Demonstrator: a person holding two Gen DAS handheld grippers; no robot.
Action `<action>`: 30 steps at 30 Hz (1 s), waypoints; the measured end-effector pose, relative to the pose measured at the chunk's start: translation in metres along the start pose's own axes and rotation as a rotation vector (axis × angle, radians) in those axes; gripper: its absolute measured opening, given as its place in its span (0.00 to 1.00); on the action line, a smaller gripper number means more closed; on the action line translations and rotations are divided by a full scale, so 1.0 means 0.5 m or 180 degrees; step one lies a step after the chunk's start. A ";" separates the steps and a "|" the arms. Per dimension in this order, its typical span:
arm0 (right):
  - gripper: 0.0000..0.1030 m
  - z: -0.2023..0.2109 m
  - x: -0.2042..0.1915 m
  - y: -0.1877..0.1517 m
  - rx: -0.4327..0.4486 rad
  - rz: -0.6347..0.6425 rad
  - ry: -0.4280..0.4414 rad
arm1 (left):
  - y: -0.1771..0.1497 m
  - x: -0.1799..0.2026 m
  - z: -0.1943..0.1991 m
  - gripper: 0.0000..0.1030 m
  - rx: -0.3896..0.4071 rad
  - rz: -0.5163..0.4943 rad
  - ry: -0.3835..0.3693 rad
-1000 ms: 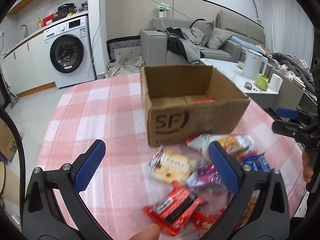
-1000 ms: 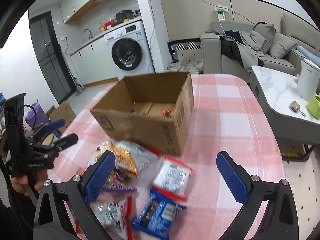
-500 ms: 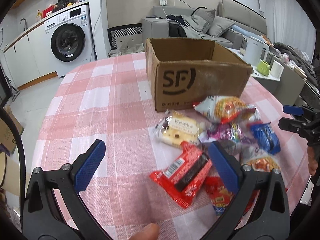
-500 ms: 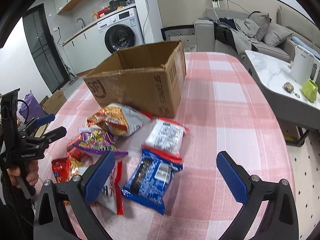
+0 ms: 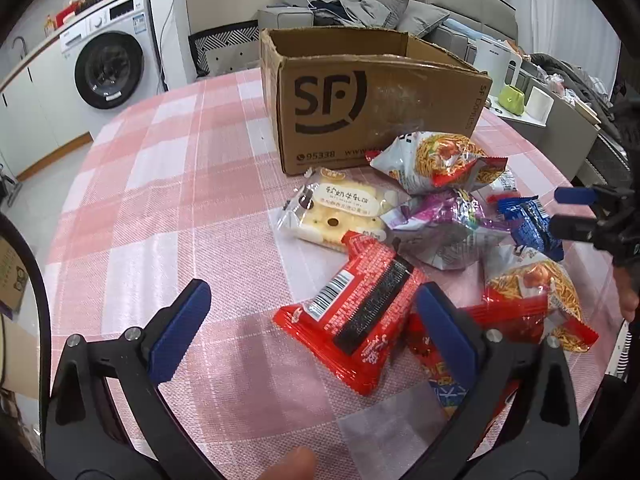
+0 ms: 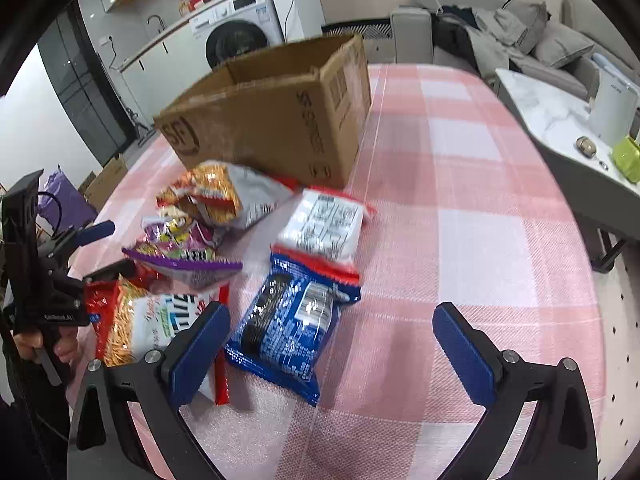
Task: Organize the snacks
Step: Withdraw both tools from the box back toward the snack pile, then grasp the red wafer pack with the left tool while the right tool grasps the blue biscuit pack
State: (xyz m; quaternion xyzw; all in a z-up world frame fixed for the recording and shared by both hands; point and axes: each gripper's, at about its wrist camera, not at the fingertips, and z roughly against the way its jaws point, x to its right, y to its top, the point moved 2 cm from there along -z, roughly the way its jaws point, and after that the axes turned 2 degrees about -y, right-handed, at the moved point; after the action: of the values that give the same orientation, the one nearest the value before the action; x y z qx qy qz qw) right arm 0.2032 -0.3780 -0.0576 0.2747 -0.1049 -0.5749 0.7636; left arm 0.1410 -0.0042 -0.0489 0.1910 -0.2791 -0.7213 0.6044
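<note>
An open cardboard box (image 5: 372,108) (image 6: 276,116) stands on the pink checked table (image 5: 168,216) (image 6: 480,216). Several snack packets lie in front of it. A red packet (image 5: 356,312) lies just ahead of my left gripper (image 5: 312,332), which is open and holds nothing. Beyond the red one are a pale cake packet (image 5: 340,208), a purple bag (image 5: 444,228) and a noodle-snack bag (image 5: 436,160). A blue packet (image 6: 292,320) lies between the fingers of my right gripper (image 6: 332,348), open and empty above it. A white packet (image 6: 324,224) and a purple bag (image 6: 184,252) lie further off.
A washing machine (image 5: 112,68) and counter stand to the far left, a grey sofa (image 5: 360,12) behind the box. A marble side table (image 6: 560,120) with a white kettle (image 6: 612,104) and green cup (image 6: 628,158) is beyond the table's right edge.
Both grippers have dropped lower and closer to the snacks; the box now appears from the side and its inside is hidden. Both stay open.
</note>
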 end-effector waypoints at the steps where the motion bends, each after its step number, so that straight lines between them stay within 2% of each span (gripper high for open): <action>1: 1.00 -0.006 -0.001 -0.002 -0.0026 0.0004 0.0001 | -0.001 -0.002 -0.001 0.99 -0.0016 0.0017 -0.0045; 4: 1.00 -0.023 -0.004 -0.006 -0.0082 0.0017 -0.0003 | 0.000 -0.003 -0.005 0.99 -0.0015 0.0047 -0.0134; 8: 1.00 -0.044 -0.008 -0.011 -0.0161 0.0023 0.0056 | -0.004 -0.003 -0.026 0.99 -0.0088 0.0051 -0.0075; 17: 1.00 -0.047 -0.002 -0.018 -0.0234 0.0098 -0.0012 | -0.003 -0.033 -0.046 0.99 -0.0115 0.0192 0.0026; 22: 1.00 -0.043 -0.010 -0.021 -0.0211 0.0166 -0.0020 | -0.003 -0.029 -0.056 0.99 -0.0132 0.0157 0.0002; 27: 1.00 -0.049 -0.022 -0.024 -0.0147 0.0247 -0.0066 | -0.005 -0.036 -0.065 0.99 -0.0176 0.0261 -0.0021; 30: 1.00 -0.052 -0.019 -0.026 -0.0153 0.0247 -0.0110 | -0.008 -0.046 -0.068 0.99 -0.0189 0.0281 0.0053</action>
State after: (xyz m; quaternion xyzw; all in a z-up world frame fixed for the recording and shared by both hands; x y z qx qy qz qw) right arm 0.2018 -0.3640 -0.0846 0.2421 -0.1148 -0.5518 0.7898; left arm 0.1635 0.0130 -0.0791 0.1665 -0.2607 -0.7003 0.6434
